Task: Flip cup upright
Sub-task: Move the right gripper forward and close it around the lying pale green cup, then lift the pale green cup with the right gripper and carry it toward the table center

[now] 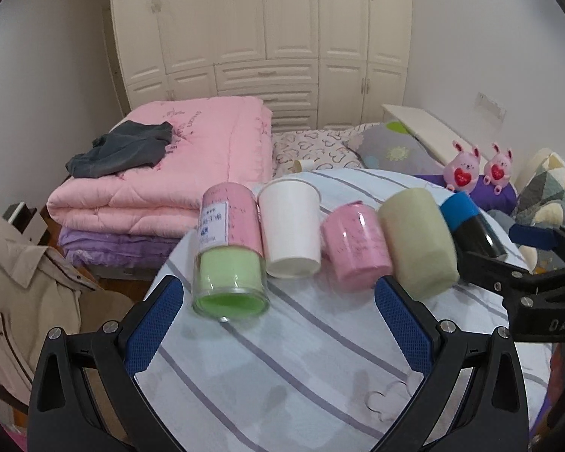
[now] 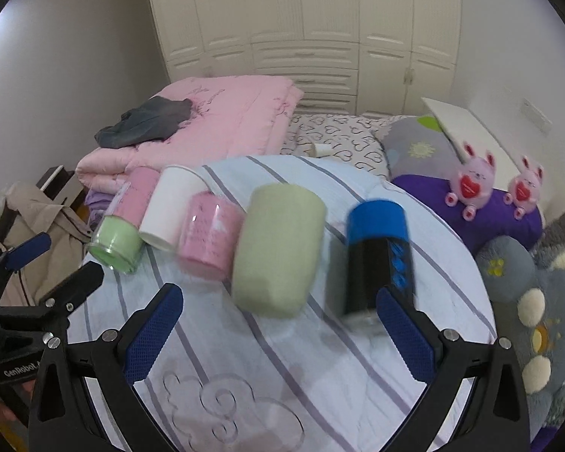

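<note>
Five cups are lying in a row mid-frame on the striped cloth (image 1: 282, 358). The white paper cup (image 1: 290, 231) is looking light and crushable, best pinched gently across its sidewall. Left gripper (image 1: 278, 326) and right gripper (image 2: 278, 333) are both gaping wide, empty.

Soft, even indoor light with faint shadows; fisheye bending and black corners at the edges; cups (image 2: 278, 248) smeared by motion blur.

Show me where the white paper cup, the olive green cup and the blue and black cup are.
white paper cup (image 1: 290, 226): left wrist view, side wall.
olive green cup (image 2: 278, 248): right wrist view, side wall.
blue and black cup (image 2: 376, 222): right wrist view, blue band.
</note>
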